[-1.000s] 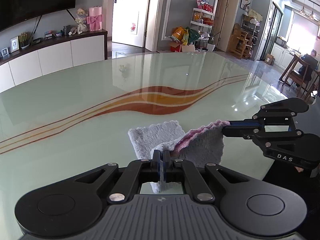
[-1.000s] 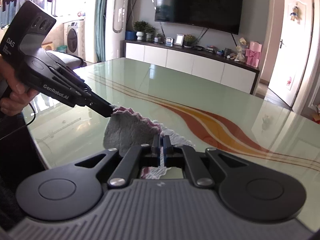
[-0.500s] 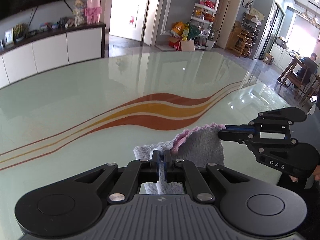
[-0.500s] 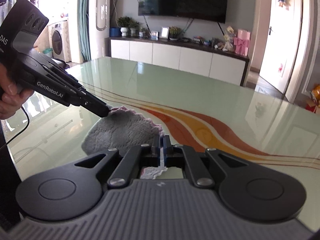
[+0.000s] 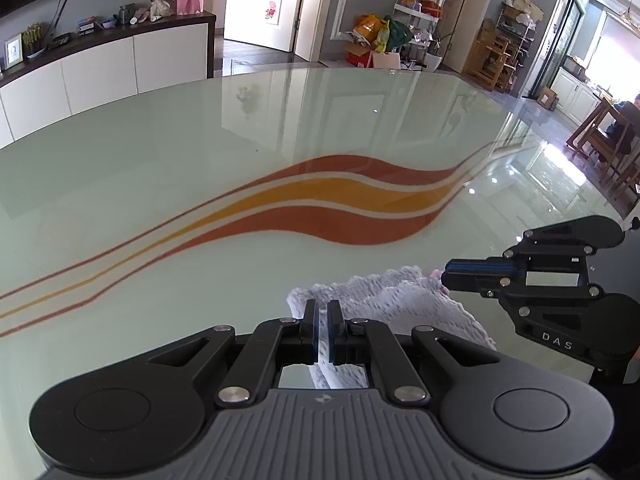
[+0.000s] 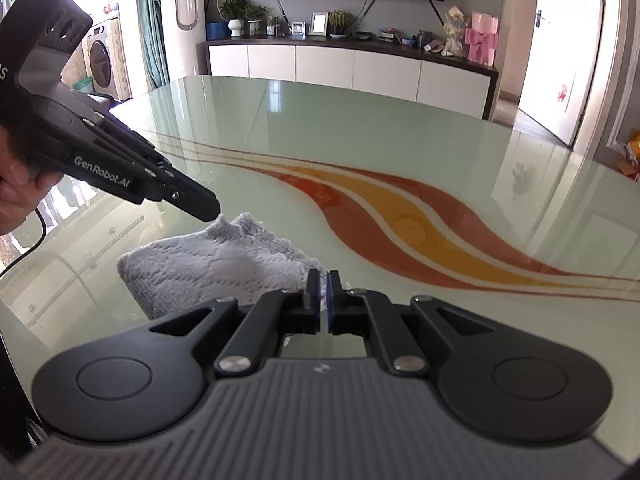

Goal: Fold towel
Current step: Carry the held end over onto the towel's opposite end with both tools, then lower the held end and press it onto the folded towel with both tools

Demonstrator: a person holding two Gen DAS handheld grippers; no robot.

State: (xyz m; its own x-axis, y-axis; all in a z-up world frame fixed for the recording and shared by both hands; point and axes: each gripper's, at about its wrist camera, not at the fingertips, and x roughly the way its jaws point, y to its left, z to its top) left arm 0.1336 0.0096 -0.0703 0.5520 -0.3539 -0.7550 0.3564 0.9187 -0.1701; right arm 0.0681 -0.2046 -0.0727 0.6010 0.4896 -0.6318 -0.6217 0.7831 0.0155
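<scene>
A small grey towel [image 5: 404,304] with a pink underside lies folded on the glass table near its front edge; it also shows in the right wrist view [image 6: 208,268]. My left gripper [image 5: 322,312] sits just above the towel's left corner, its jaws a small gap apart with nothing between them. My right gripper [image 6: 323,284] hovers at the towel's right corner, jaws likewise slightly apart and empty. In the left wrist view the right gripper [image 5: 450,276] rests by the towel's right edge. In the right wrist view the left gripper [image 6: 208,210] is just above the towel's far corner.
The pale green glass table [image 5: 200,184] has red and yellow wavy stripes [image 5: 320,200]. A white sideboard [image 6: 352,72] with ornaments stands behind it. A person's hand [image 6: 16,184] holds the left gripper. The table's front edge is close below the towel.
Both grippers held the towel's corners raised and shut; they lowered it onto the table, the fold now lies flat, and both jaws have parted slightly and let go.
</scene>
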